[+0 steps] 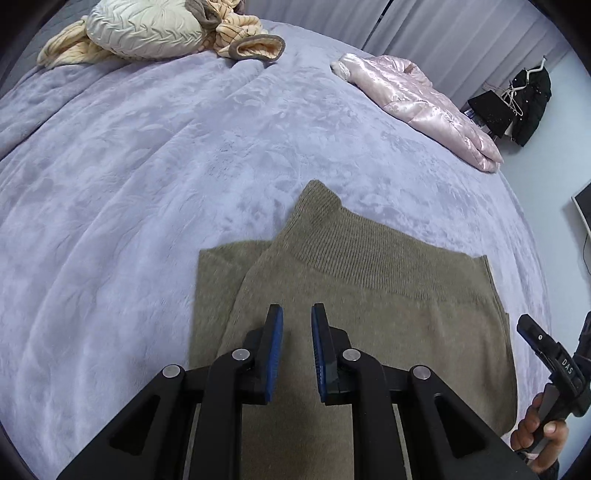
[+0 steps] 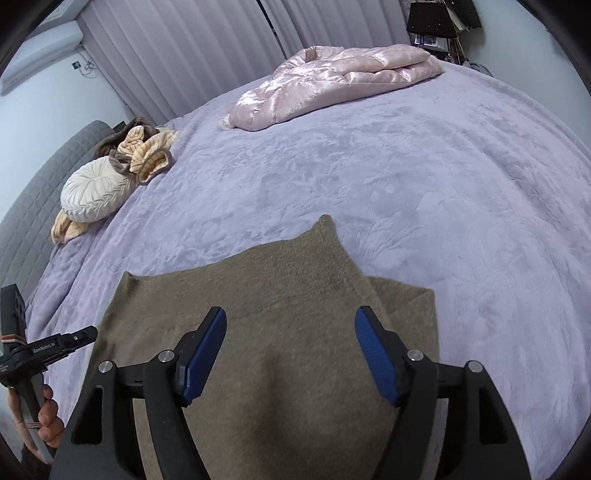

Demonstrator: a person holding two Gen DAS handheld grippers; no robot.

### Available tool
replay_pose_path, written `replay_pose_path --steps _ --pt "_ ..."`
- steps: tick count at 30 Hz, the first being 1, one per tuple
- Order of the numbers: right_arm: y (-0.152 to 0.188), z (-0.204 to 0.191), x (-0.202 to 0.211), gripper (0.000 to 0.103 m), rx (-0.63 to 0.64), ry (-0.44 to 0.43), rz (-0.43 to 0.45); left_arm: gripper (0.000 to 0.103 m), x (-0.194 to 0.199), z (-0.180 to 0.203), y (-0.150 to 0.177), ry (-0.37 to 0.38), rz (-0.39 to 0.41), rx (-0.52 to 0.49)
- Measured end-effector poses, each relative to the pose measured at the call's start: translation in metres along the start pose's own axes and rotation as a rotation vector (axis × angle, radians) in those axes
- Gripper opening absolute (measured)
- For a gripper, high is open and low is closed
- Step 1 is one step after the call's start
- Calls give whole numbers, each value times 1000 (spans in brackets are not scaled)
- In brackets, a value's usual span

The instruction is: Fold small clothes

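Observation:
An olive-brown knit garment [image 1: 369, 266] [image 2: 280, 273] lies flat on the lilac plush bedspread [image 1: 147, 166] [image 2: 424, 177]. One layer is folded over another, and a ribbed band points away from me. My left gripper [image 1: 296, 308] hovers over its middle, its blue pads closed down to a narrow slit with nothing in it. My right gripper [image 2: 291, 312] stands wide open above the same cloth, also with nothing between the pads. A hand holds each tool: the right gripper [image 1: 528, 326] shows at the left wrist view's edge, the left gripper [image 2: 83, 334] at the right wrist view's.
A pink satin jacket [image 1: 424, 99] [image 2: 332, 74] lies at the bed's far side. A cream round cushion [image 1: 144, 26] [image 2: 96, 192] and a peach striped garment [image 1: 243, 40] [image 2: 151, 155] sit by the grey headboard [image 2: 29, 206]. Dark clothes [image 1: 528, 99] hang beyond the bed.

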State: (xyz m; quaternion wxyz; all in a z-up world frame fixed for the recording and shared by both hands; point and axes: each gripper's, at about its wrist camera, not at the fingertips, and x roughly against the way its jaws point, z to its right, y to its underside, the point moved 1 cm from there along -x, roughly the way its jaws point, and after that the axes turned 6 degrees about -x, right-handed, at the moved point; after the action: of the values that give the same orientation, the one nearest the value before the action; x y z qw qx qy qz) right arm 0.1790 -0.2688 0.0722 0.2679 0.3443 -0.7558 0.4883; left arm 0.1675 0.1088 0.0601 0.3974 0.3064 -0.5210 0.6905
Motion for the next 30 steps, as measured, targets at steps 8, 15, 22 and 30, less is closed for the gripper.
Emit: replay_pose_path --steps 8,15,22,30 --pt "51 -62 23 77 144 -23 -44 17 37 -27 87 -27 -15 10" --pt "83 -119 24 77 272 -38 -87 18 47 -64 111 186 40 169" --pt "83 -181 18 77 412 -12 -97 103 18 -73 97 335 17 209" --pt "74 -238 -33 77 489 41 -175 103 0 -56 103 383 -38 96"
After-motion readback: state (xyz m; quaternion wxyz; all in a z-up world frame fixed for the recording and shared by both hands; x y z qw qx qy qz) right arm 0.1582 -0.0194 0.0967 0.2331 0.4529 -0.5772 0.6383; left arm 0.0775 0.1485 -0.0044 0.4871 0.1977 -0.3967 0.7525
